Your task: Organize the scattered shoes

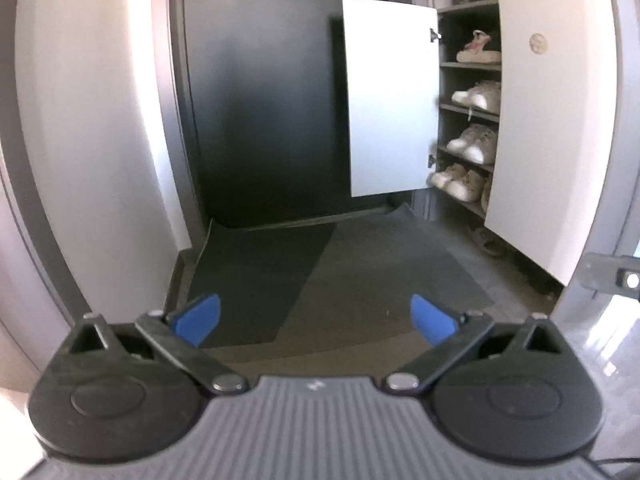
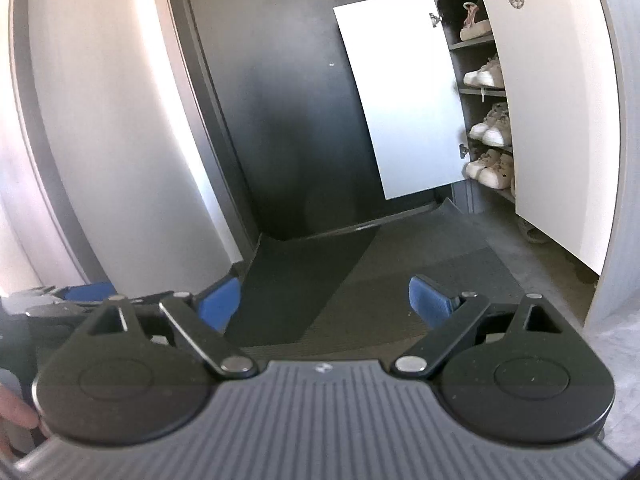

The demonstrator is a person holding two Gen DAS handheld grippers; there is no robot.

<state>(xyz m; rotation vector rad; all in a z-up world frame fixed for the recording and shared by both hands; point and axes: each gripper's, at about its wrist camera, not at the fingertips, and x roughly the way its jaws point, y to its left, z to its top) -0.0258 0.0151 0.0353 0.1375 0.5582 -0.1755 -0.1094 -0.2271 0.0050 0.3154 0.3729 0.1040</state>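
Shoes are stored in pairs on cabinet shelves at 2 o'clock. Left gripper and right gripper are released, nothing held, above the floor mat.

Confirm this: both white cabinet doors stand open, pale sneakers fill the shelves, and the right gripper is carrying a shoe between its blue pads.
One detail is wrong. The right gripper carries nothing: in the right wrist view its blue pads stand wide apart over the dark floor mat. The white cabinet doors are open, with pale sneakers on the shelves.
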